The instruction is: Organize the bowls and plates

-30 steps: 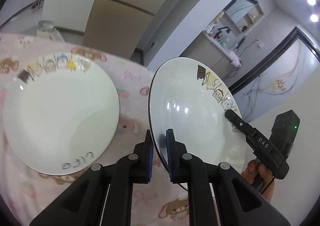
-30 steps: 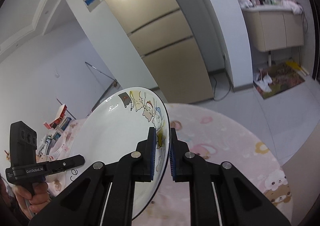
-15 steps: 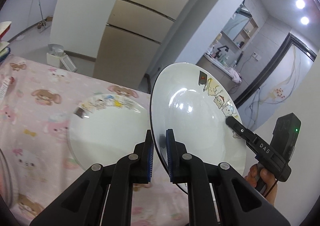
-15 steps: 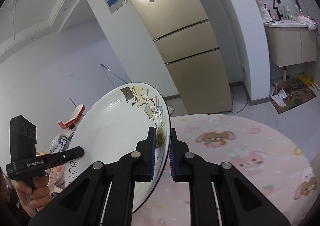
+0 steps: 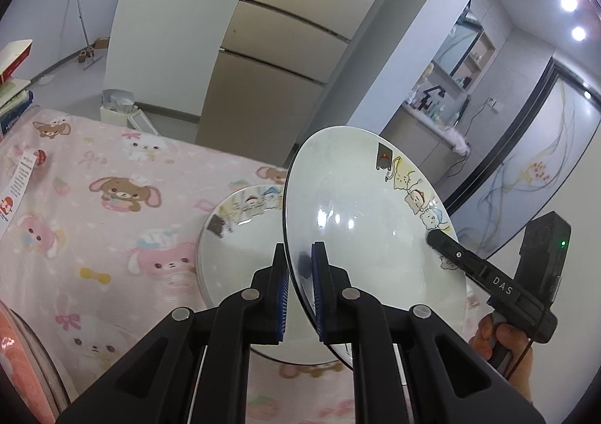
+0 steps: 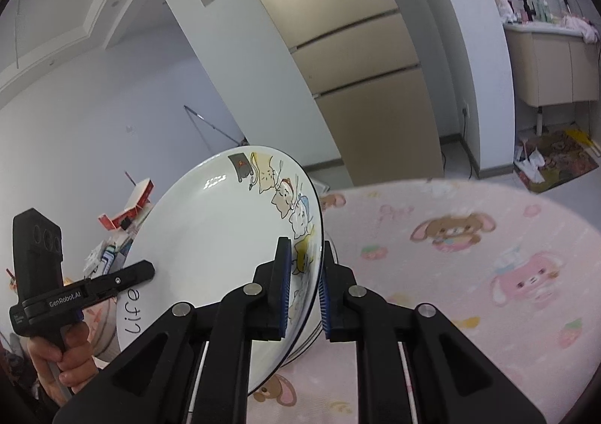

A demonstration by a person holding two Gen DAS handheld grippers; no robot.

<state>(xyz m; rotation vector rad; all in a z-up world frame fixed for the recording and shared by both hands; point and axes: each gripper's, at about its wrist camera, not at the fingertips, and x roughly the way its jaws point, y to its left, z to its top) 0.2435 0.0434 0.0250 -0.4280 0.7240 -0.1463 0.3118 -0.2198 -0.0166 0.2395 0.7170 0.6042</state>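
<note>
both views show one white plate (image 5: 360, 236), printed with cartoon animals along its rim, carried on edge above a table covered in a pink cloth (image 5: 112, 198). the left tongs (image 5: 300, 288) are clamped on the plate's near rim, blue pads pressing both faces. the right tongs (image 6: 304, 285) are clamped on the opposite rim, over the printed figures. each tool appears in the other's view, gripping the far side of the plate. a second plate (image 5: 240, 236) of the same pattern lies flat on the cloth, just behind and below the carried one. the step in hand appears to be stacking: the carried plate is being brought over the resting one. the next move likely calls for tipping the plate from steeply tilted to level, centring it above the second plate, lowering until the two nest, then parting both tongs together so neither side drops first.
</note>
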